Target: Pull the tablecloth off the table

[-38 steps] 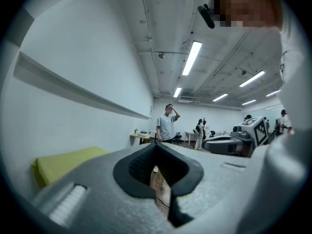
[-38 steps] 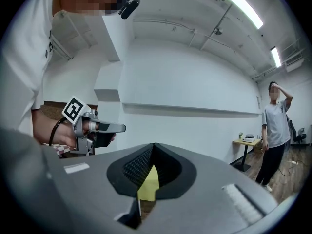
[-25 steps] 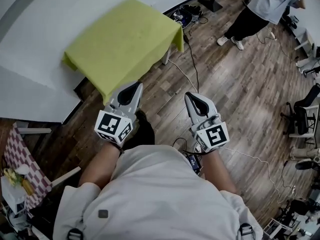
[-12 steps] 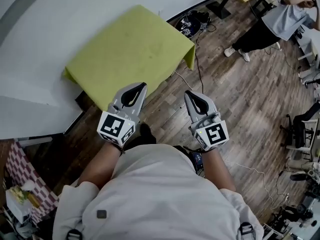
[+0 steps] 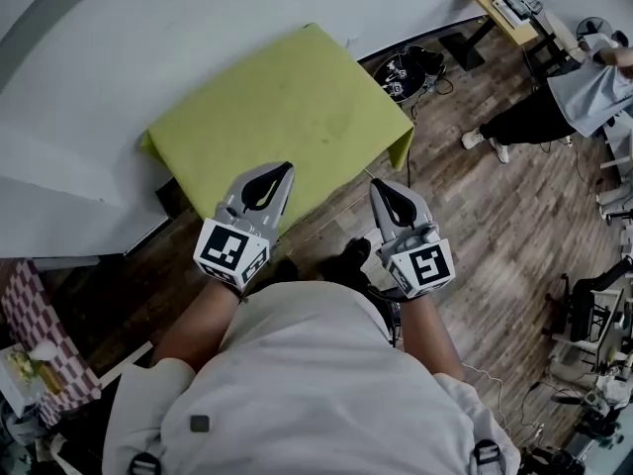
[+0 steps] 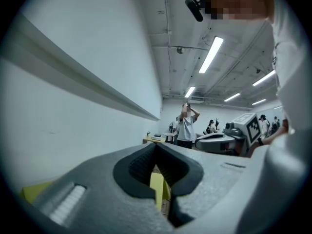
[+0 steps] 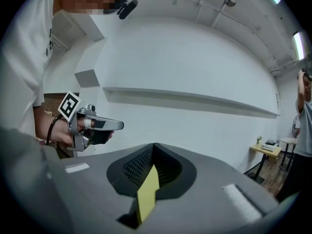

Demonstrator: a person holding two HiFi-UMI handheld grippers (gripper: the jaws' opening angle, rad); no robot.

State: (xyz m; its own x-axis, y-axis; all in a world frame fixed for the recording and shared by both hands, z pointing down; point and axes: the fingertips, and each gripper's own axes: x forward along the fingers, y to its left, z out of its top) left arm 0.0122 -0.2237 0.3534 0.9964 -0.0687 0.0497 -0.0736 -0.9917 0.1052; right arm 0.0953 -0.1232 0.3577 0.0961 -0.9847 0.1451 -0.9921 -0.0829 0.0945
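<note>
The tablecloth (image 5: 282, 117) hides the whole tabletop; at two o'clock, the picture's edge cuts off a bystander (image 5: 534, 122).

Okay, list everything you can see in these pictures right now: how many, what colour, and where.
tablecloth: one, yellow-green, spread flat beside the white wall
floor: one, brown wood, right and below
cable bundle: one, black, on the floor beyond the cloth
desk: one, light wood, top right
bystander: one, grey top, far right
checked cloth: one, red-white, lower left
left gripper: one, grey, shut, empty, centre left
right gripper: one, grey, shut, empty, centre right
</note>
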